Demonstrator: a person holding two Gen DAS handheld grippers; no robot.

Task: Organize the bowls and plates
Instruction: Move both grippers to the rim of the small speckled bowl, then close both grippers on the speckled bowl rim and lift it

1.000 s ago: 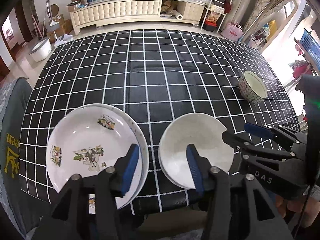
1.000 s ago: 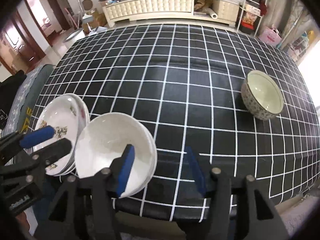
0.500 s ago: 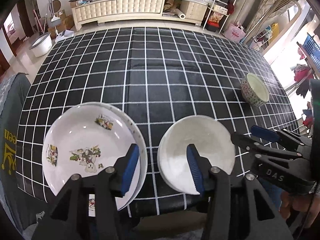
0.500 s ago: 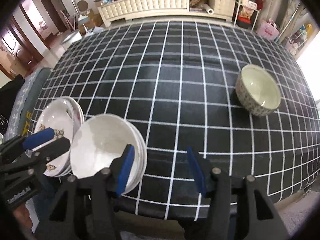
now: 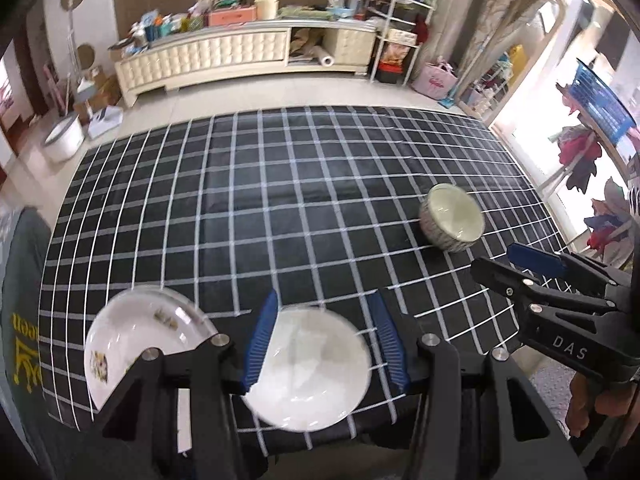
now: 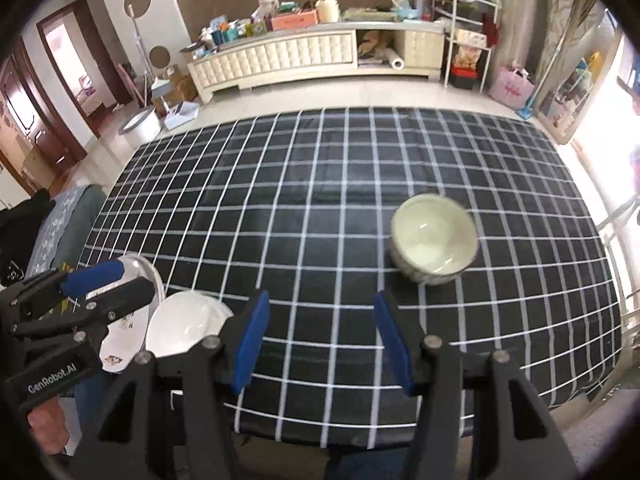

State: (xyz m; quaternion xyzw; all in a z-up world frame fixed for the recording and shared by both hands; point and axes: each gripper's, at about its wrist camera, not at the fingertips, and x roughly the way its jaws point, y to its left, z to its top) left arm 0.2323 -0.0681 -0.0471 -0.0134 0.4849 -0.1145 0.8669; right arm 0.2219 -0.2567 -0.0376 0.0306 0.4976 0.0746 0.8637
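Looking along the left tool [image 5: 324,338] shows the whole white plate [image 5: 310,368] below its parted, empty jaws – the right view hides half of it. The right tool [image 6: 320,340], jaws apart and empty, hangs above bare surface [image 6: 320,200]; the patterned bowl [image 6: 434,242] sits just beyond, right.

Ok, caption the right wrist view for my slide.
Open right tongs above checked tablecloth; patterned bowl ahead.
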